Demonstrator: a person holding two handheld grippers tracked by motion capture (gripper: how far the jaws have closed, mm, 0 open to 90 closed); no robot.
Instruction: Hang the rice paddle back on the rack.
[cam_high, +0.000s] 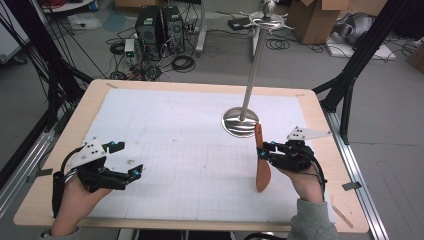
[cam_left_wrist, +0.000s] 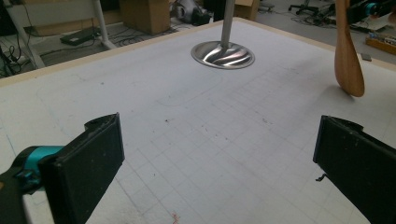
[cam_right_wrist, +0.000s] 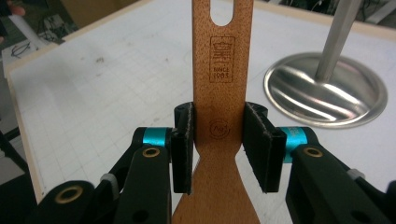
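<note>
Nearest us, our left claw (cam_high: 134, 172) hovers wide open over bare white bench (cam_high: 190, 170). Our right claw (cam_high: 264, 150) grips the wooden spatula (cam_high: 262, 165) by its handle, blade down. Just beyond stands the metal stand (cam_high: 241, 121), with open bench to its left.

One wooden spatula (cam_high: 262, 170), one metal stand (cam_high: 241, 121), two claws (cam_high: 134, 173) (cam_high: 261, 150)

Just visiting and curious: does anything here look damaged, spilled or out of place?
Nothing stands out. The right gripper holds the wooden spatula upright by its handle, the metal stand stands straight, and the white mat shows only faint marks.
</note>
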